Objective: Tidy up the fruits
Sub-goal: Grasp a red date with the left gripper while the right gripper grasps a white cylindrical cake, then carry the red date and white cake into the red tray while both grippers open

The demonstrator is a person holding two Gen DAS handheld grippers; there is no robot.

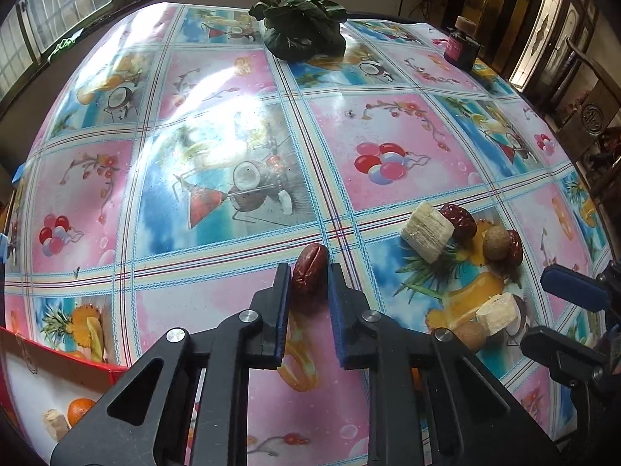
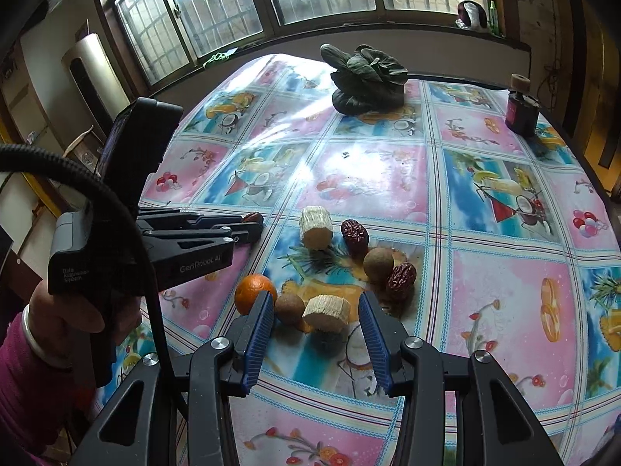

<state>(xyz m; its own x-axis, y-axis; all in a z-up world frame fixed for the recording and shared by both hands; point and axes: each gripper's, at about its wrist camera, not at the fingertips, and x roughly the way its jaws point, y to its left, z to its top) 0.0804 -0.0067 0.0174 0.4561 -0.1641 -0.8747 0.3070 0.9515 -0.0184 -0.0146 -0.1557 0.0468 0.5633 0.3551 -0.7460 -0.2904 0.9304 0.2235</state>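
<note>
My left gripper point(image 1: 309, 272) is shut on a red date point(image 1: 310, 273), held between its blue pads above the tablecloth; the date also shows in the right wrist view point(image 2: 254, 217). My right gripper point(image 2: 315, 303) is open, its fingers either side of a sugarcane piece point(image 2: 326, 313) and a brown longan point(image 2: 289, 308). An orange point(image 2: 254, 292) lies just left of its left finger. Beyond lie another sugarcane piece point(image 2: 316, 227), two red dates point(image 2: 354, 235) point(image 2: 401, 276) and a longan point(image 2: 378, 263). The same cluster shows at the right of the left wrist view point(image 1: 427, 231).
A red-edged white box point(image 1: 46, 388) at the lower left holds an orange point(image 1: 79, 409) and a sugarcane piece point(image 1: 54, 423). Leafy greens point(image 2: 366, 77) and a dark jar point(image 2: 522, 110) stand at the table's far side. The table edge runs along the right.
</note>
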